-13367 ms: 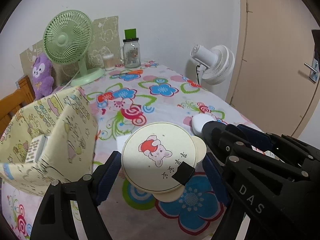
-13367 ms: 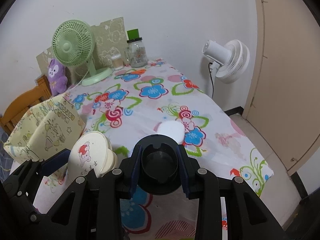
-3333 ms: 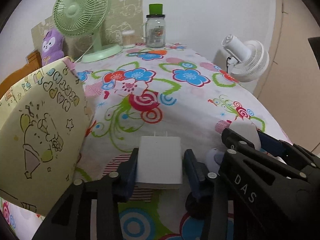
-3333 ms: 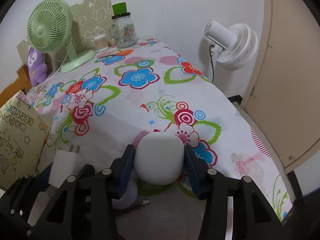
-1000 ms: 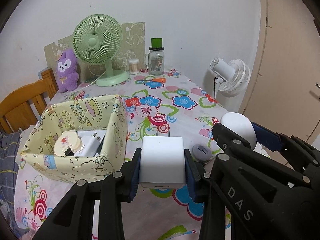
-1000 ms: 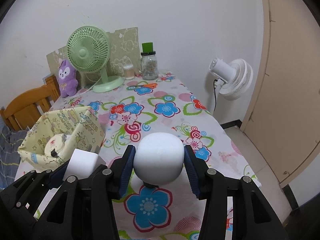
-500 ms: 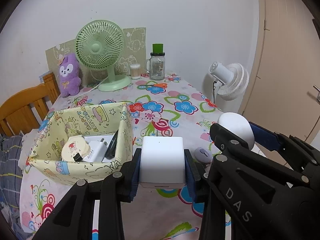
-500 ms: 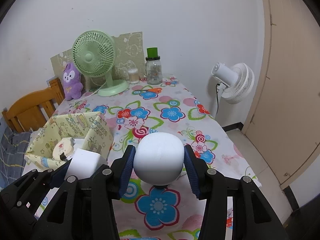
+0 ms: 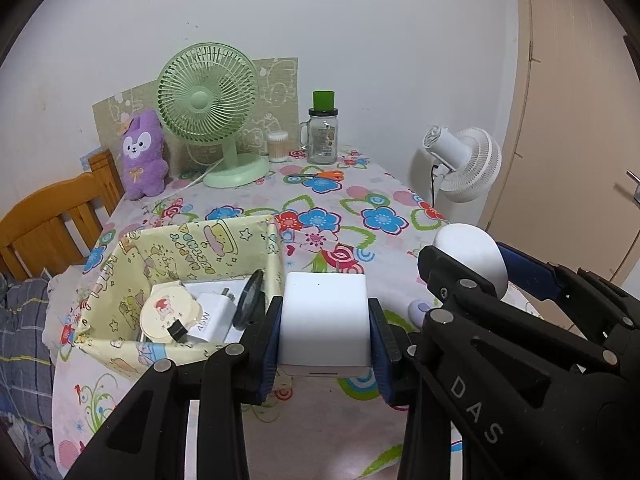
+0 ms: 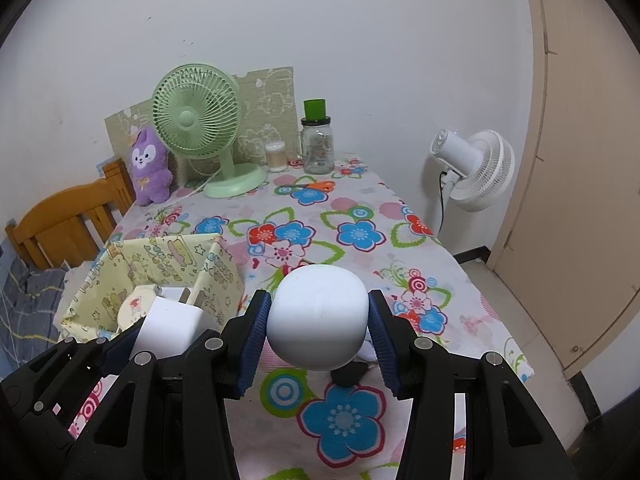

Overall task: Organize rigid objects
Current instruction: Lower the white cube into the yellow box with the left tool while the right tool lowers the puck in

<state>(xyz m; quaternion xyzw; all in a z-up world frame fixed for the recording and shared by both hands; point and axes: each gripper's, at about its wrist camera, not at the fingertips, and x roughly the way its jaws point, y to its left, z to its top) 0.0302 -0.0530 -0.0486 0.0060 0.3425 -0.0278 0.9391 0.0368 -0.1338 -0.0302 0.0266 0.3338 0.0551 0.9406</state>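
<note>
My left gripper (image 9: 324, 330) is shut on a white square charger block (image 9: 323, 320), held above the table just right of the yellow patterned box (image 9: 208, 240). The box holds a round cream lid with a rabbit print (image 9: 168, 316), a white plug adapter (image 9: 214, 308) and a dark disc (image 9: 249, 299). My right gripper (image 10: 318, 326) is shut on a white rounded case (image 10: 318, 318), held above the table's front; it also shows in the left wrist view (image 9: 470, 258). The charger block also shows in the right wrist view (image 10: 172, 326).
A green desk fan (image 9: 208, 100), purple plush (image 9: 142, 152), glass jar with green lid (image 9: 322, 134), cotton swab pot (image 9: 277, 146) and orange scissors (image 9: 320, 176) stand at the back. A small lilac object (image 9: 418, 310) lies on the cloth. A white floor fan (image 10: 472, 168) and wooden chair (image 10: 64, 216) flank the table.
Both grippers have risen and drawn back a little with their objects; the box and table look smaller and farther. Earlier they picked these objects off the cloth.
</note>
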